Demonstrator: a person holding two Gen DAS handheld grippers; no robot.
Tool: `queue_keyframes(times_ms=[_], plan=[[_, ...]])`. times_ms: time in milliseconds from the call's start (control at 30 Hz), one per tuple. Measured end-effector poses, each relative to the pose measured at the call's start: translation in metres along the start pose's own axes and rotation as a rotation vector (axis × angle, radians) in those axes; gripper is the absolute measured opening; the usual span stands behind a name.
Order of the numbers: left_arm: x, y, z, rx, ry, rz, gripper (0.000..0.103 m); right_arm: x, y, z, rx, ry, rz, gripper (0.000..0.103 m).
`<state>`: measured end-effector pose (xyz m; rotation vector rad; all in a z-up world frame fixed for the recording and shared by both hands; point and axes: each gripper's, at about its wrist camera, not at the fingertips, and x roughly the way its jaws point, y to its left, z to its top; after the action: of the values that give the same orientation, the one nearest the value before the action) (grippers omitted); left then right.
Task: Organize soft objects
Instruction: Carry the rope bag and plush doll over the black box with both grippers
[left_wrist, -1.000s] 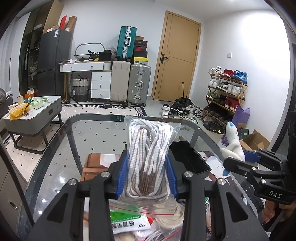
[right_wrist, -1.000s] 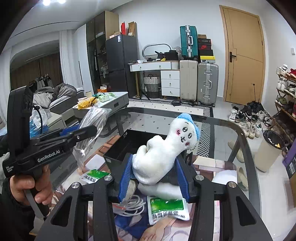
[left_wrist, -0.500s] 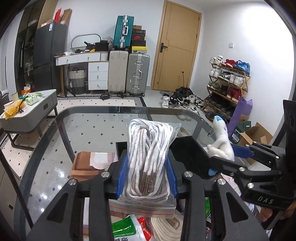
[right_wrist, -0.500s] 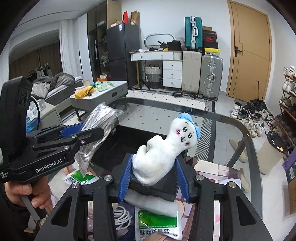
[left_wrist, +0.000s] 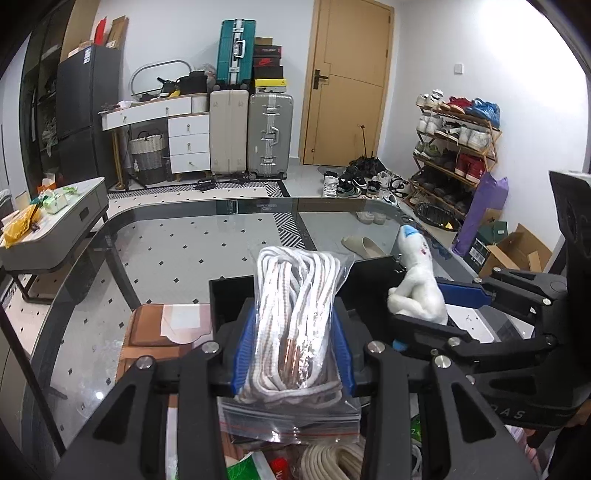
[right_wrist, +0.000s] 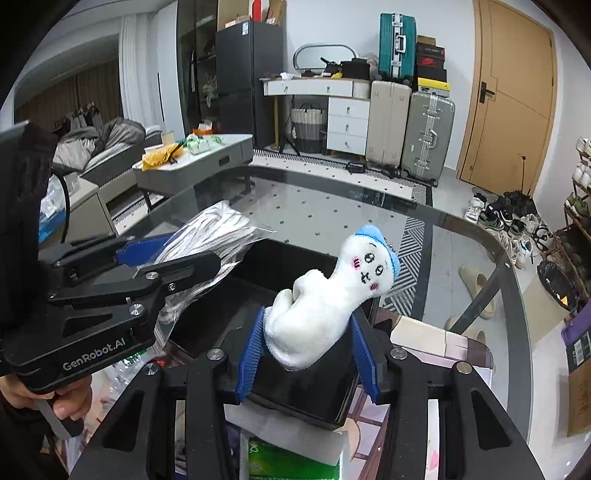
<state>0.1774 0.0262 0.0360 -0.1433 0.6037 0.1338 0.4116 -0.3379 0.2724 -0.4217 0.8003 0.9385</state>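
Both hands loaded, hovering over the bin – drop-off step by the look of it

Left gripper (left_wrist: 291, 343) has its blue-padded fingers pinching a clear zip bag of white braided rope (left_wrist: 295, 314); right gripper (right_wrist: 308, 347) has its fingers squeezed on a white plush doll with a blue cap (right_wrist: 328, 299). Both are held up over the black plastic bin (right_wrist: 258, 258) on the glass surface (left_wrist: 177, 258). Next, I'd guess: lower inside the walls, then let go – softly, since both are squishy.

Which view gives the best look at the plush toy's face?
The right wrist view: the plush toy faces the camera, stitched eyes and cheeks clear. The left wrist view shows it from the side, small, face mostly turned away.
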Motion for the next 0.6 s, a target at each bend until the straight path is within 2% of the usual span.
queue_keyframes(times_ms=[333, 600], plan=[[0.010, -0.001, -0.005, 0.039, 0.016, -0.004, 0.037, 0.023, 0.004, -0.001, -0.065, 0.058, -0.007, 0.045], [0.007, 0.004, -0.007, 0.048, 0.030, -0.023, 0.037, 0.026, 0.011, -0.003, -0.050, 0.106, 0.012, 0.045]])
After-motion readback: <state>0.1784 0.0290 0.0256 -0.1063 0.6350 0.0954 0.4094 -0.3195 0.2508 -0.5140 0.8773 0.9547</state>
